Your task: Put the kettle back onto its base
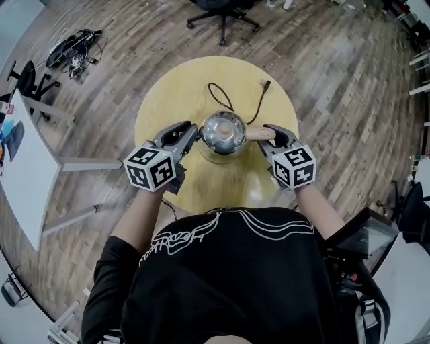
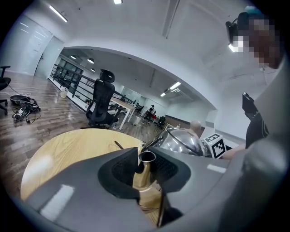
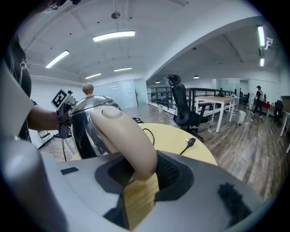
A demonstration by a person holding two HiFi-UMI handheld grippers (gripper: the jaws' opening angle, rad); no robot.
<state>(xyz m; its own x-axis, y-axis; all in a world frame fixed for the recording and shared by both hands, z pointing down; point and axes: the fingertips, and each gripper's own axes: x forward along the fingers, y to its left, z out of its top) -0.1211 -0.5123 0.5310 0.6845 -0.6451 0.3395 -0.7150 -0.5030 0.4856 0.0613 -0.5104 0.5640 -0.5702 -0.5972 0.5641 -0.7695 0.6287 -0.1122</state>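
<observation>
A shiny steel kettle (image 1: 224,131) with a beige handle (image 1: 259,134) hangs over the middle of the round yellow table (image 1: 161,101). My left gripper (image 1: 195,131) is shut on its brass-coloured spout (image 2: 146,170), which stands between the two pads. My right gripper (image 3: 142,172) is shut on the beige handle (image 3: 124,136). The kettle's body (image 3: 88,122) and lid knob (image 3: 88,88) rise to the left in the right gripper view. A pale rim of the base (image 1: 203,156) shows under the kettle. Whether the kettle rests on it, I cannot tell.
A black cord (image 1: 222,97) runs from the base to a loose plug (image 1: 267,85) near the table's far edge. A black office chair (image 1: 222,13) stands beyond the table. A white desk (image 1: 20,175) lies to the left, with tangled cables (image 1: 74,50) on the floor.
</observation>
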